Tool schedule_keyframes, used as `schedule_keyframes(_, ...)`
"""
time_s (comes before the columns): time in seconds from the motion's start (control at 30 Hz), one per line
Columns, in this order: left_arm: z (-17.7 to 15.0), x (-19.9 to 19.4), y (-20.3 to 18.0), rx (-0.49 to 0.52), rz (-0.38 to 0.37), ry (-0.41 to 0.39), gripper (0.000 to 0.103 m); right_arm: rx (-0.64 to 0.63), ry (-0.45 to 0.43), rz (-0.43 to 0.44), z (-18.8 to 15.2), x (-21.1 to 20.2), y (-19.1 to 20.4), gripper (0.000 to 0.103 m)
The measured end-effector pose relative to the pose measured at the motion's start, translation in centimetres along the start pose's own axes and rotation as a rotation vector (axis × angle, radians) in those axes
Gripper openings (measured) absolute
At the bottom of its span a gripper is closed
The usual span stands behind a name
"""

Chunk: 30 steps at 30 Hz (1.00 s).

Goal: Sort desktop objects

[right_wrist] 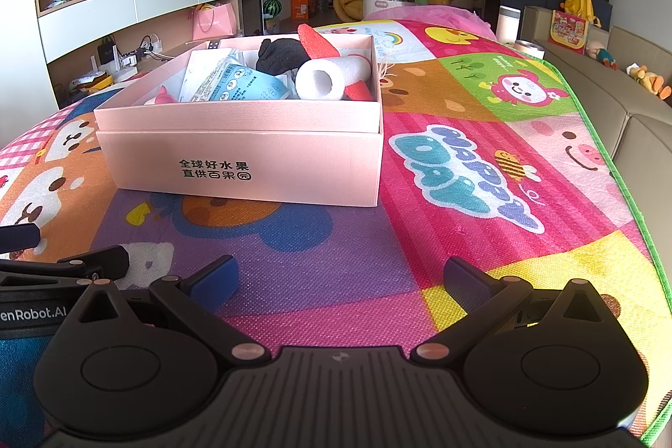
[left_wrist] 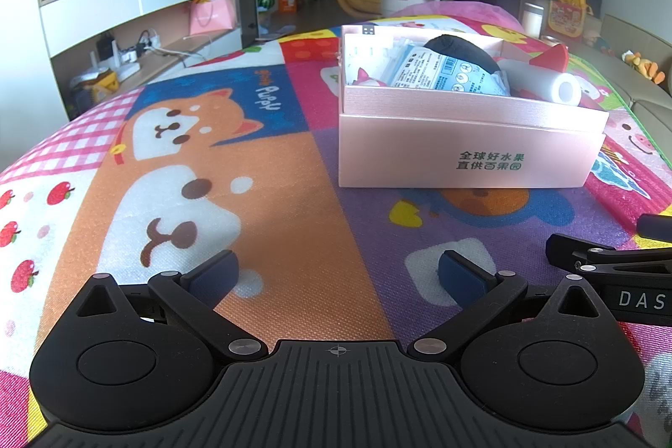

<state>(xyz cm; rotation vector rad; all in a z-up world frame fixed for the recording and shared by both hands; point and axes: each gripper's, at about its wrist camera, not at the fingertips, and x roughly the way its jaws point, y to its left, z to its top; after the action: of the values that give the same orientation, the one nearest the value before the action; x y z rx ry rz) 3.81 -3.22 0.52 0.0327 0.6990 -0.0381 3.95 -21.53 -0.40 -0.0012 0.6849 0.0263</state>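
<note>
A: Where are the two tools?

B: The left tool [left_wrist: 338, 276] hovers low over a cartoon play mat [left_wrist: 294, 204] on the desk, its blue-padded fingers [left_wrist: 214, 278] spread wide with nothing between them. The right tool [right_wrist: 340, 276] sits just beside it, also spread wide and empty. In the left view its side shows the letters "DAS"; in the right view the left tool's side reads "enRobot.AI".

A: And the things being sorted?

B: They lie in a pink cardboard box [left_wrist: 462, 154] standing on the mat ahead of both tools. Green Chinese print on its front reads "全球好水果 直供百果园". Inside are a white foam tube [right_wrist: 332, 78], a black fabric item [right_wrist: 279, 55], a pale blue packet [right_wrist: 239, 87] with print too small to read, and a red piece [right_wrist: 317, 43] leaning over the tube.

A: Any writing on the mat?

B: "Puppy" beside a cartoon dog [left_wrist: 189, 120].
</note>
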Motion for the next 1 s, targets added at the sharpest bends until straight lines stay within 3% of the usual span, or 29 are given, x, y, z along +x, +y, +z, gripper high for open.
schedule_keyframes(1.0, -0.02, -0.05, -0.02, 0.000, 0.000, 0.000, 0.103, 0.000, 0.000, 0.000, 0.04, 0.13, -0.12, 0.103)
